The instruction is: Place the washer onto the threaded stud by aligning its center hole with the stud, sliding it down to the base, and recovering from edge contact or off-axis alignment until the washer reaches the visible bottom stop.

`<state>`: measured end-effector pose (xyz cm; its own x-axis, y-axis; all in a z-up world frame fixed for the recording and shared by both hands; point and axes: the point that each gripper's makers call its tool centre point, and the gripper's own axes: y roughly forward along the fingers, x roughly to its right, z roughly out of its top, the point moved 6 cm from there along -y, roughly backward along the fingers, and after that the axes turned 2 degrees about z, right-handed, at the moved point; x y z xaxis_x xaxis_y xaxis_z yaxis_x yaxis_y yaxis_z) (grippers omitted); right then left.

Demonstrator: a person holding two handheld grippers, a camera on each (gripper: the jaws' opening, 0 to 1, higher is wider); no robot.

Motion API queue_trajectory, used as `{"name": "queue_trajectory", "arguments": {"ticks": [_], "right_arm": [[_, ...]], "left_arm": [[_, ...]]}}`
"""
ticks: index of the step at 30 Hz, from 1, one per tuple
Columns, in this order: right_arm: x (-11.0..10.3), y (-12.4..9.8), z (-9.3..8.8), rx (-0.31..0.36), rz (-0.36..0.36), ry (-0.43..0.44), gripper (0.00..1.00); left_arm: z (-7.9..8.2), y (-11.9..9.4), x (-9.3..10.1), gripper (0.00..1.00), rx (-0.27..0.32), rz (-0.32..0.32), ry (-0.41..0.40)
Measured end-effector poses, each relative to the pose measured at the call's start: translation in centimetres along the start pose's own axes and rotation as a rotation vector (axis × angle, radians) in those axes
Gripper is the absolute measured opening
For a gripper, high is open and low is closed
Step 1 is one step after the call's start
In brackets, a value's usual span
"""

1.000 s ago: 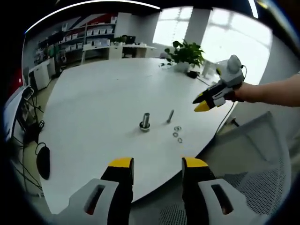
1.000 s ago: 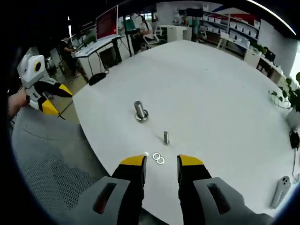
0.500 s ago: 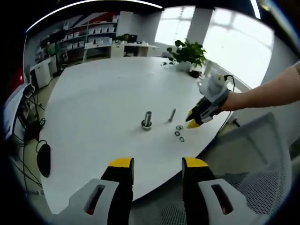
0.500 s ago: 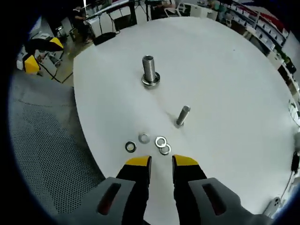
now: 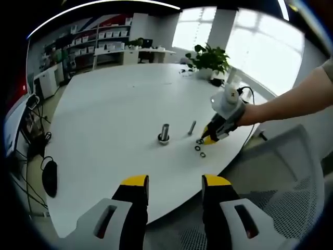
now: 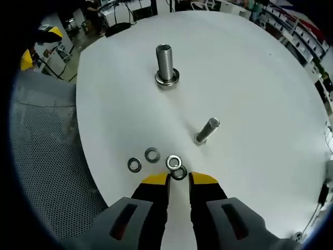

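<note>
I am at the picking-up step. My right claw hangs low over the round white counter, its yellow tips only a small gap apart and holding nothing. Just past the tips lie four small silver metal washers in a loose row (two of them overlap). The fat silver threaded stud stands upright further off, and a thin silver bolt leans between. My left claw waits wide open near the counter edge, empty. Next I think I must nip one washer's rim and lift it alone.
</note>
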<state>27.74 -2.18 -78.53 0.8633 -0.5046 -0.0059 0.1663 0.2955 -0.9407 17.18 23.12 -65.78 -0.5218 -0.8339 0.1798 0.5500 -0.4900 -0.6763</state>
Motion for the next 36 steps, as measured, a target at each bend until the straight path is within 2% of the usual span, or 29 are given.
{"name": "queue_trajectory", "arguments": {"ticks": [6,9,12,20,23,25,31,36], "right_arm": [[0.8,-0.1,-0.1,-0.025,0.005,-0.014,0.16],[1.5,-0.4,-0.9,-0.066,0.001,-0.004,0.16],[1.6,-0.6,-1.4,-0.066,0.008,-0.004,0.17],[1.6,-0.4,-0.7,-0.084,0.032,0.009,0.21],[1.3,-0.4,-0.4,-0.114,0.026,-0.045,0.21],[1.3,-0.4,-0.3,-0.129,0.019,-0.021,0.21],[1.3,-0.2,0.0,-0.163,0.02,-0.083,0.16],[1.3,-0.1,0.4,-0.2,0.018,-0.054,0.15]], "left_arm": [[0.0,0.0,-0.1,0.39,0.0,0.003,-0.005],[0.0,-0.1,0.0,0.39,0.0,0.006,-0.002],[-0.1,0.0,0.0,0.39,-0.003,0.006,0.001],[-0.1,0.0,0.0,0.39,-0.005,0.003,0.002],[-0.1,0.0,0.0,0.39,-0.008,0.002,0.005],[-0.1,0.0,0.1,0.39,-0.01,0.001,0.006],[-0.1,0.0,0.1,0.39,-0.011,0.0,0.008],[-0.1,0.0,0.1,0.39,-0.01,0.0,0.008]]}}
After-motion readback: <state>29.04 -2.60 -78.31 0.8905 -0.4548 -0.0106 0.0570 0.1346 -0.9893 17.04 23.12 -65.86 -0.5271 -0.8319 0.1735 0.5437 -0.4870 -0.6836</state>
